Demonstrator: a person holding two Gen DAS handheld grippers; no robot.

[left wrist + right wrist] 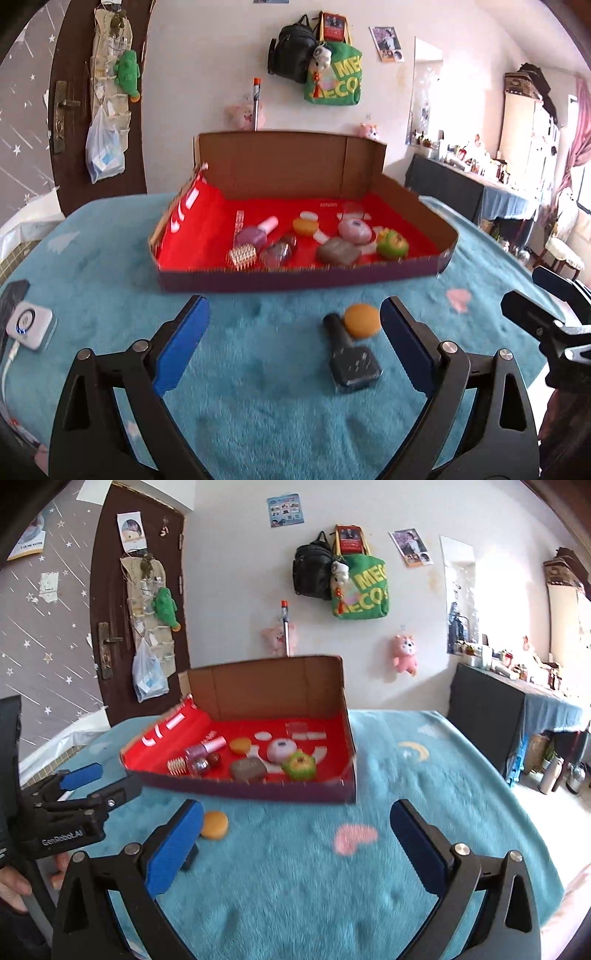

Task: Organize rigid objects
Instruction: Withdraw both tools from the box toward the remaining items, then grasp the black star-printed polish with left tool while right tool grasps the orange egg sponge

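A shallow cardboard box [295, 282] [258, 792] with a red lining stands on the teal blanket and holds several small objects: a pink-capped bottle [258, 230], a green and yellow toy [392, 244], a brown case [338, 252], a pink round case [354, 229]. On the blanket in front of it lie a dark nail polish bottle [351, 360] and an orange round piece [362, 320] [214, 824]. My left gripper [295, 314] is open; the bottle lies between its fingers, near the right one, untouched. My right gripper [297, 819] is open over bare blanket. The left gripper [96, 782] shows at the right view's left edge.
A white charger-like device [29, 328] with a cable and a dark phone [11, 299] lie at the blanket's left edge. A door, hanging bags and plush toys are on the wall behind. A cluttered dark side table [517, 709] stands at the right. A hand [11, 886] holds the left gripper.
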